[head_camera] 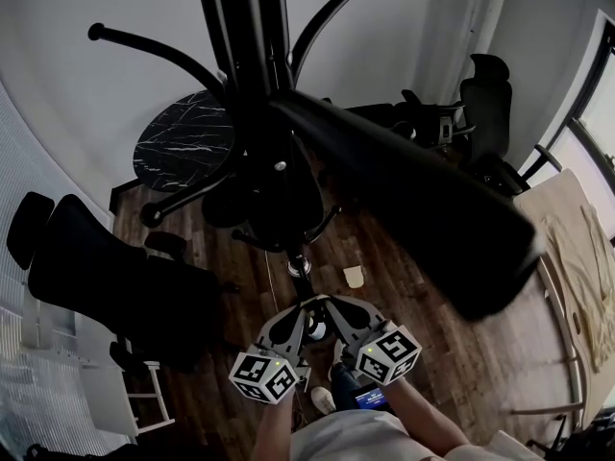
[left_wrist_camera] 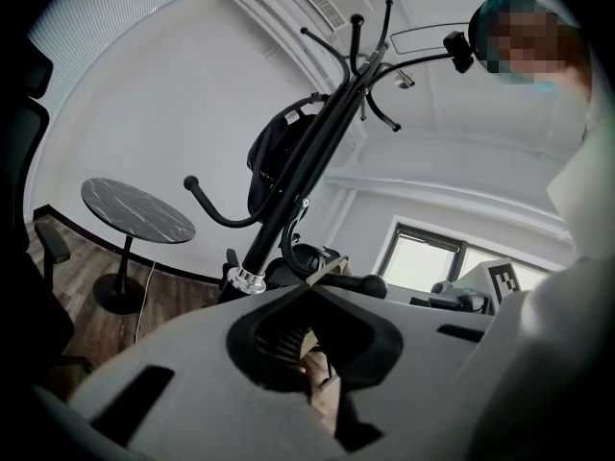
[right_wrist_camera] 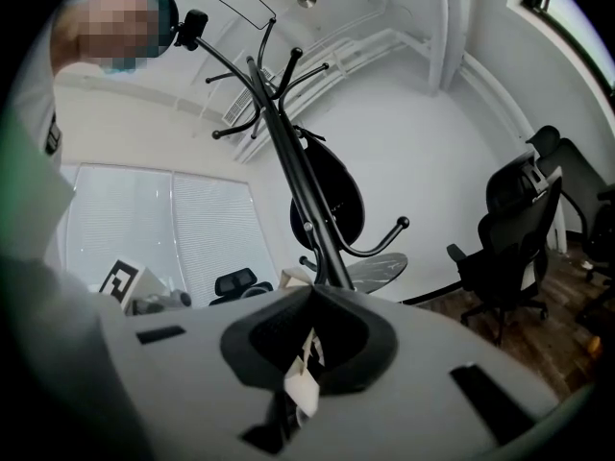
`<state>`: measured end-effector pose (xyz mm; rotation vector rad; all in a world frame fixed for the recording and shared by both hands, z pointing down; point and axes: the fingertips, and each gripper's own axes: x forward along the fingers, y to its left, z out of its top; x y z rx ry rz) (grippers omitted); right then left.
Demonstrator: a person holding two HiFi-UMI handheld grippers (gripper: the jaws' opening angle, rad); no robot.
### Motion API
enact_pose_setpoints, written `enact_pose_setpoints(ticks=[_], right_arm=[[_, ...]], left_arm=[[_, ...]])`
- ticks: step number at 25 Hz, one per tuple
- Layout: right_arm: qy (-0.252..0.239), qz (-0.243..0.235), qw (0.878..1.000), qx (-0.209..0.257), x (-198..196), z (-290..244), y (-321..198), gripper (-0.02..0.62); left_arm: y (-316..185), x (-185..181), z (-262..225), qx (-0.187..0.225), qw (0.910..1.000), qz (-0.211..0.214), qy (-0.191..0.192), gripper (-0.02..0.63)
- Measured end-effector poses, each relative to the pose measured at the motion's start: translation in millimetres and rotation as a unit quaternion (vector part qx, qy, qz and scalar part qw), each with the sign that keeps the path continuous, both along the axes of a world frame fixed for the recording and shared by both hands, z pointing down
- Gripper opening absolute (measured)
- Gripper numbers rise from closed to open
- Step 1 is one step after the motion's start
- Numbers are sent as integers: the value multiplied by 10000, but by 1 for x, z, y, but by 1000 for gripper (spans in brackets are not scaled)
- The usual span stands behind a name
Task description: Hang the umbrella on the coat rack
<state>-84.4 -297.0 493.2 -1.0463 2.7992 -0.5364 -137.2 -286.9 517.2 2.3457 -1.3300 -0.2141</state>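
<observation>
The black coat rack (head_camera: 252, 56) rises toward my head, and one blurred thick arm (head_camera: 423, 209) of it sweeps right, close to the camera. A black bundle that looks like the folded umbrella (left_wrist_camera: 279, 154) hangs against the pole on an upper hook; it also shows as a dark oval umbrella (right_wrist_camera: 332, 195) in the right gripper view. My left gripper (head_camera: 300, 307) and right gripper (head_camera: 338, 305) sit side by side low in the head view, tips close together, pointing at the rack's base. Both the left gripper (left_wrist_camera: 312, 288) and the right gripper (right_wrist_camera: 312, 288) are shut with nothing between the jaws.
A round black marble table (head_camera: 183, 142) stands behind the rack. Black office chairs stand at the left (head_camera: 106, 277) and far right (head_camera: 485, 94). A beige cloth (head_camera: 577, 248) lies at the right. A small beige thing (head_camera: 355, 277) rests on the wood floor.
</observation>
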Motion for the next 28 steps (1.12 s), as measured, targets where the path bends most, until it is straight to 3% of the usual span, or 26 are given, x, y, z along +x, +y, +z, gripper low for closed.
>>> enact_pose_setpoints(ticks=[21, 28], right_arm=[[45, -119, 9990, -433, -21, 32, -21, 12], [169, -117, 9990, -387, -24, 33, -23, 12]], left_arm=[[-24, -4, 36, -349, 9986, 187, -350, 20], [-27, 4, 41, -295, 9958, 370, -787, 20]])
